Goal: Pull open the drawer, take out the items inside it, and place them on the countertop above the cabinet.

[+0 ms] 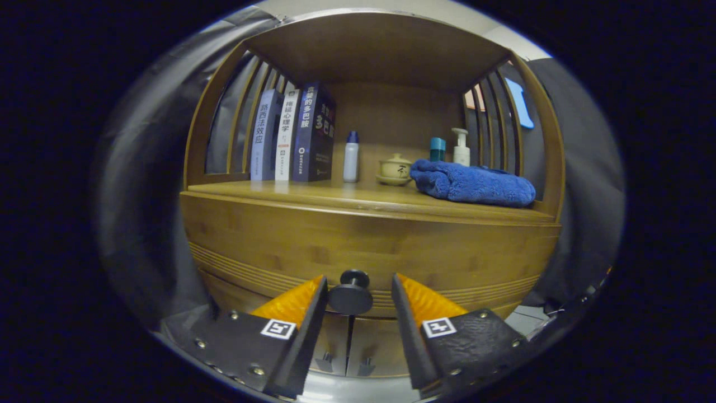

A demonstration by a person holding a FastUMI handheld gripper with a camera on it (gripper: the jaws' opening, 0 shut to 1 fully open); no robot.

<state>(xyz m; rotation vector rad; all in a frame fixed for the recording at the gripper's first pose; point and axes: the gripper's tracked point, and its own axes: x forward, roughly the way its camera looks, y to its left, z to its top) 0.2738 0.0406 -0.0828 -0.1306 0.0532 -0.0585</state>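
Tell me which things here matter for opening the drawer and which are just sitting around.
For the job: drawer, its knob between the open gripper fingers, countertop.
Just lying about: books, white bottle, lidded cup, blue towel, pump bottle.

Camera rides claw point(358, 285), faces cabinet point(369, 235) front, close, low.
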